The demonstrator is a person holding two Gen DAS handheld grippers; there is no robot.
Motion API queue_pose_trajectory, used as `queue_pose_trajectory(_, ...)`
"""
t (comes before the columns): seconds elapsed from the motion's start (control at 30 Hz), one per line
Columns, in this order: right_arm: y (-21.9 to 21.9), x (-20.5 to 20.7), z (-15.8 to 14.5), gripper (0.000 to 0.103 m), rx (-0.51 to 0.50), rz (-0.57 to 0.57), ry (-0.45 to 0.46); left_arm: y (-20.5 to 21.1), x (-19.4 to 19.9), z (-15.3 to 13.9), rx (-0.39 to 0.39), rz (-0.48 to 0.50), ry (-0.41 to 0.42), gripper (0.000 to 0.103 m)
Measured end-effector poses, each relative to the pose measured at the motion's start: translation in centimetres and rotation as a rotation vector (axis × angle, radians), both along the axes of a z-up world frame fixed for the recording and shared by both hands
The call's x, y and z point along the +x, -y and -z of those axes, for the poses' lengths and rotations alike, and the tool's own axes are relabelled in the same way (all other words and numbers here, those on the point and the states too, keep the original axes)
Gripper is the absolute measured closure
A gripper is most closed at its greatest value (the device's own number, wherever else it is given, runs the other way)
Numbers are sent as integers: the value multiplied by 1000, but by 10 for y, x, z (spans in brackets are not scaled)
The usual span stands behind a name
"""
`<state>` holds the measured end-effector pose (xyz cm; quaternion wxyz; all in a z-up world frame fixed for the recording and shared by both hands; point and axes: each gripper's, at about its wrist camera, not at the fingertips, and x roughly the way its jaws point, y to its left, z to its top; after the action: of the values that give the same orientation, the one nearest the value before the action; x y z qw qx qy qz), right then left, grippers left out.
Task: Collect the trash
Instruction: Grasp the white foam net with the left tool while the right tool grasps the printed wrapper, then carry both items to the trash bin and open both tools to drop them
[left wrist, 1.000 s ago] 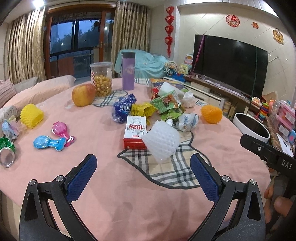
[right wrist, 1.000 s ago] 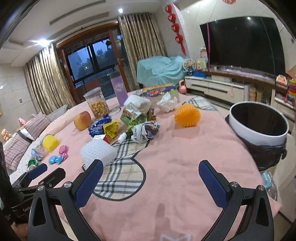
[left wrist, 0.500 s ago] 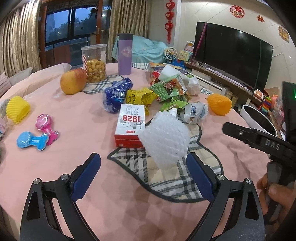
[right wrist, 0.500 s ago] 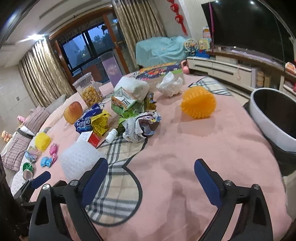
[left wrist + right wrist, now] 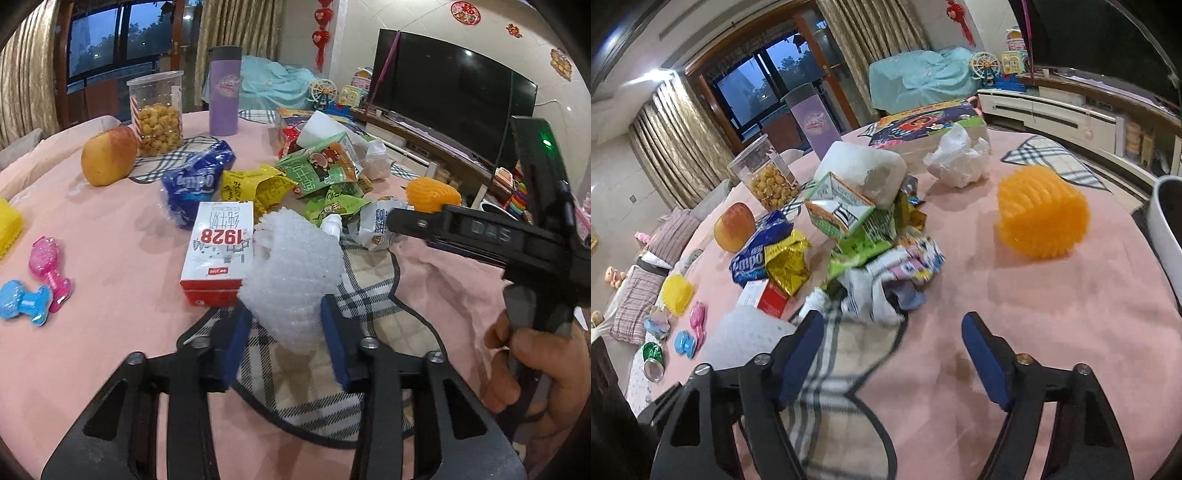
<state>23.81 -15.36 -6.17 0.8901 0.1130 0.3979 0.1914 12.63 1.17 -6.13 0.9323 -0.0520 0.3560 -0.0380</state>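
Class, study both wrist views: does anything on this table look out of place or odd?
Yes. A heap of crumpled snack wrappers and a red-and-white carton litter the middle of the pink tablecloth, beside a whole apple. The left gripper is closing on a white foam fruit net.

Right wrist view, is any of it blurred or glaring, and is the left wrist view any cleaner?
Right wrist view: motion smear on the crumpled white wrapper and the plaid patch; ceiling light flares at upper left; fisheye bends the edges. Left wrist view: sharper, the white foam net crisp between the closing left gripper; the TV screen carries small reflections; dim, bluish room light.
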Motion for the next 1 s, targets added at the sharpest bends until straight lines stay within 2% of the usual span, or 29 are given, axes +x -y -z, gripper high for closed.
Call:
queue_pose_trajectory(0.07,-5,7,3,41,1,-13,-9,1,2,1,1,10,1,75)
queue_pose_trajectory(0.13,-9,14,9,70,13,-31,-34,2,2,0,0,17,5,78)
queue_pose_trajectory(0.2,-8,17,13,80,35,-47,-45,4,2,-2,0,24,12,82)
queue_pose_trajectory(0.47,12,2,6,84,70,-40,-19,28,3,-10,15,84,34,84)
queue_pose_trajectory(0.7,49,-18,-2,85,87,4,-6,50,4,-17,-2,137,40,84)
queue_pose_trajectory(1.0,105,-43,-12,85,99,94,17,98,7,-32,-12,253,65,84)
